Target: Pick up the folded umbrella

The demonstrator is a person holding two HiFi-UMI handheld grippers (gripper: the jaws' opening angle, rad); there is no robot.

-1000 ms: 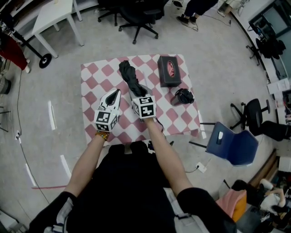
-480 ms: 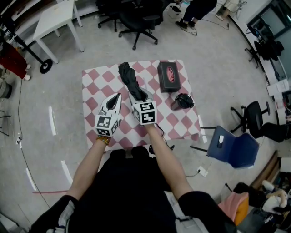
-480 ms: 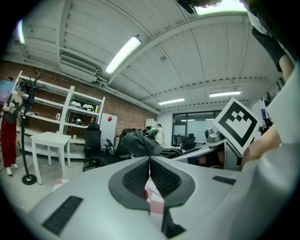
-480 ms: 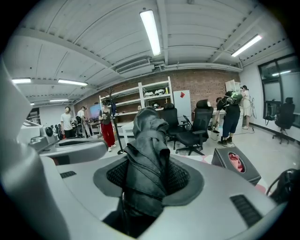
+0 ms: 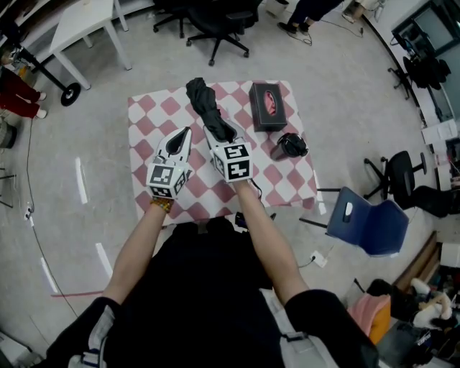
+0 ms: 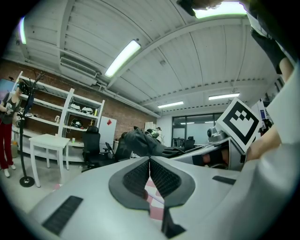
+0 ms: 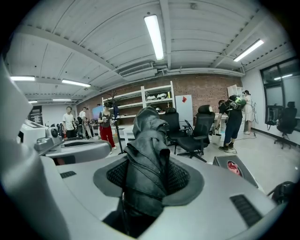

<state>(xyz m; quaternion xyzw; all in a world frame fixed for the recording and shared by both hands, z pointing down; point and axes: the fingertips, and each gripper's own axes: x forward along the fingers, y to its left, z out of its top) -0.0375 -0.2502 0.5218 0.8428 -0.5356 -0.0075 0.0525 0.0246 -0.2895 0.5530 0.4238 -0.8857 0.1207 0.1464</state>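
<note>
In the right gripper view, the folded umbrella (image 7: 149,140) is sitting clamped between the ribbed pads (image 7: 179,177) of your right gripper (image 7: 148,180). You are grasping its dark, crumpled fabric near one end. The rest is jutting forward and slightly upward from the jaws, with its tip showing against the room behind. From the head view, the umbrella is reaching away from that gripper and past the far edge of the checkered table (image 5: 147,118). Your left gripper (image 5: 185,135) is hovering just to the left of the right one, not touching it or the umbrella. In the left gripper view its jaws are pressing together with nothing between them, and the umbrella is crossing ahead of them on the right. A black tissue box (image 5: 267,108) is lying on the cloth ahead and to the right of your right gripper. A small dark bundle (image 5: 290,146) is resting directly to that gripper's right, near the table's edge. A blue chair (image 5: 366,228) is standing on the floor farther right, and a black office chair (image 5: 215,21) is standing well ahead, beyond the table.
</note>
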